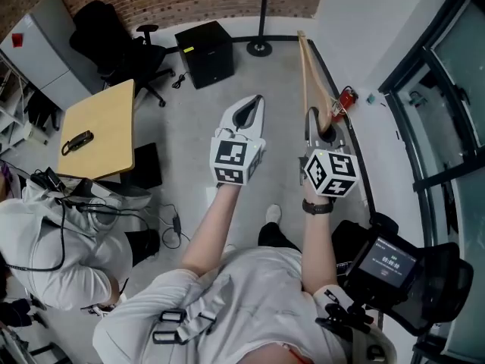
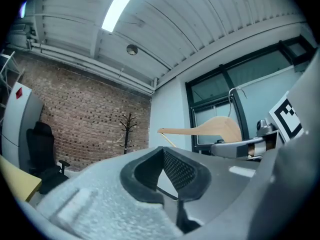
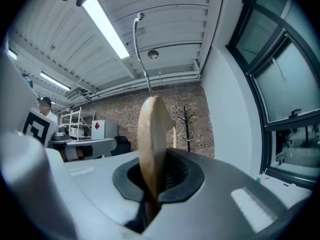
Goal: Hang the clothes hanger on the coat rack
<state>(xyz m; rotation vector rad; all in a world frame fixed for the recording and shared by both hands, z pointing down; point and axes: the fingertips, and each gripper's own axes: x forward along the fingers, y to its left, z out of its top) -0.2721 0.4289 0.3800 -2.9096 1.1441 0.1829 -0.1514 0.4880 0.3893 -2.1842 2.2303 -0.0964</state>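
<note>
With my right hand-held gripper (image 3: pixel 151 186) clamped on the hanger (image 3: pixel 152 134) and my left hand-held gripper (image 2: pixel 169 184) closed empty, I judge this the carry; next, reach the far coat rack (image 3: pixel 187 126).

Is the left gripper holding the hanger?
No, the left gripper has nothing between its jaws; the hanger is clamped in the right gripper.

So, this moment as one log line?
right gripper shut on wooden hanger | left gripper empty | coat rack across room

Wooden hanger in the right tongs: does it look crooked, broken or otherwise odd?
Nothing stands out. The wooden hanger stands upright, hook on top, clamped in the right tongs, with no visible damage.
</note>
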